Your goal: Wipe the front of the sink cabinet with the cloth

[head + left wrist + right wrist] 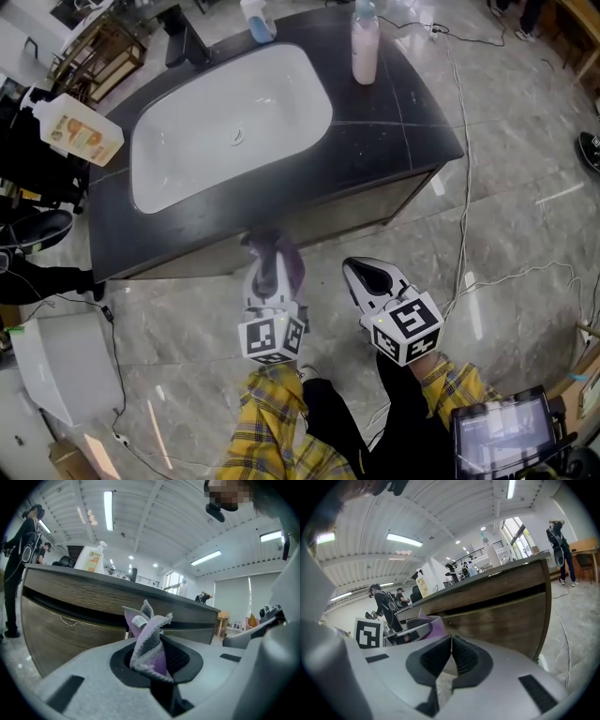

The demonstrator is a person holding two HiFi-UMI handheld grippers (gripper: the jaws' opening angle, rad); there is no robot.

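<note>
A purple and grey cloth (pixel 275 260) sticks out of my left gripper (pixel 269 272), which is shut on it just in front of the sink cabinet's wooden front (pixel 281 230). In the left gripper view the cloth (pixel 149 641) stands bunched between the jaws, with the cabinet's wooden front (pixel 70 620) close ahead, a small gap between them. My right gripper (pixel 366 277) is shut with nothing in it, to the right of the left one. In the right gripper view the right gripper (pixel 451 660) faces the cabinet front (pixel 506 616), and the cloth (pixel 431 625) shows at left.
A dark counter (pixel 394 122) holds a white basin (pixel 230 117), a pink bottle (pixel 366 47) and a blue bottle (pixel 258 21). A white jug (pixel 80 129) hangs at left. Cables (pixel 464 187) run over the tiled floor. A white bin (pixel 61 370) stands at lower left.
</note>
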